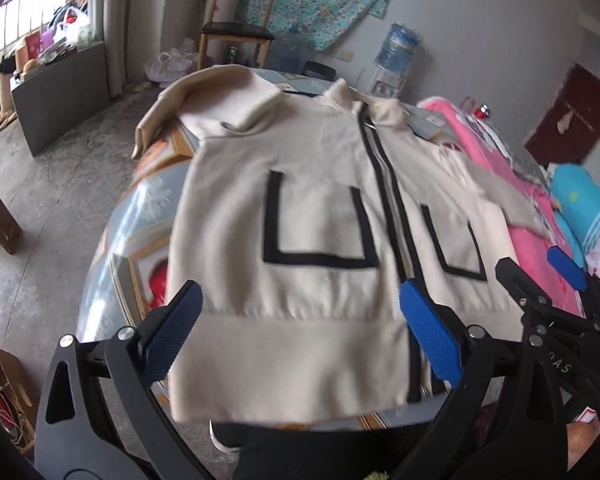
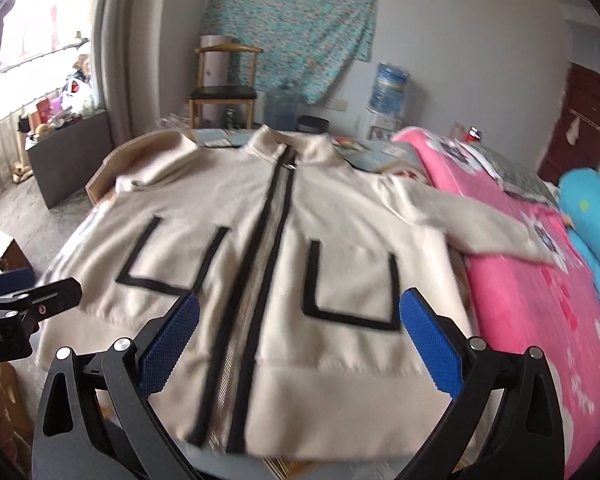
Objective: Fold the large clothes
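Observation:
A cream zip-up cardigan [image 1: 312, 216] with black zip trim and black pocket outlines lies flat, front up, on a round table; it also shows in the right wrist view [image 2: 300, 264]. Its left sleeve is folded over the shoulder [image 1: 220, 112]; its right sleeve [image 2: 488, 224] stretches out towards a pink blanket. My left gripper [image 1: 300, 328] is open and empty above the hem's left half. My right gripper [image 2: 300, 340] is open and empty above the hem's right half, and it appears at the right of the left wrist view [image 1: 540, 280].
The round table [image 1: 116, 240] has a glossy patterned cover. A pink blanket [image 2: 540, 300] and blue pillow [image 2: 592, 200] lie on the right. A wooden chair [image 2: 224, 84], water bottles [image 2: 390, 86] and a grey cabinet [image 1: 60, 92] stand behind. Cardboard boxes [image 1: 0, 224] sit on the floor at left.

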Action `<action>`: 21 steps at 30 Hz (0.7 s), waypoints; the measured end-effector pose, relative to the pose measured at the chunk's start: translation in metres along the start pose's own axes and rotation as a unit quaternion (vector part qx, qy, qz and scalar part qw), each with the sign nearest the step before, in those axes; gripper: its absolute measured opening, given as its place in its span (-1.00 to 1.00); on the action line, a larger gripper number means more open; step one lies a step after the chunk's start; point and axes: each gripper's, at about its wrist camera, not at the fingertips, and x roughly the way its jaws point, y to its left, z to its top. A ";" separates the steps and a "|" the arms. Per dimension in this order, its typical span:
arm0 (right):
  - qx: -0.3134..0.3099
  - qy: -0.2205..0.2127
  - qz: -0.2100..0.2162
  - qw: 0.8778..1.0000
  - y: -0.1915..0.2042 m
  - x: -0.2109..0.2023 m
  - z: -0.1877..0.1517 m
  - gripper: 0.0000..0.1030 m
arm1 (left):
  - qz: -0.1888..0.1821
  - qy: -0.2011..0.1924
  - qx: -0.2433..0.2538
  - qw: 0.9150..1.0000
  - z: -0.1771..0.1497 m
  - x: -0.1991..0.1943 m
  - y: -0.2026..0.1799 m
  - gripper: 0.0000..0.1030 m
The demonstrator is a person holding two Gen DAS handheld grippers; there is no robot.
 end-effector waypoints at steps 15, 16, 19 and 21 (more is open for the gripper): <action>-0.025 0.064 0.121 0.990 0.062 0.140 0.055 0.90 | 0.186 0.012 0.024 0.982 0.176 0.148 0.163 0.86; -0.022 0.069 0.122 0.990 0.062 0.145 0.055 0.90 | 0.188 0.035 0.024 0.981 0.184 0.166 0.169 0.85; -0.002 0.089 0.125 0.988 0.056 0.156 0.050 0.90 | 0.191 0.076 0.020 0.978 0.199 0.202 0.179 0.47; 0.015 0.102 0.125 0.987 0.047 0.162 0.045 0.90 | 0.201 0.099 0.027 0.974 0.202 0.214 0.181 0.00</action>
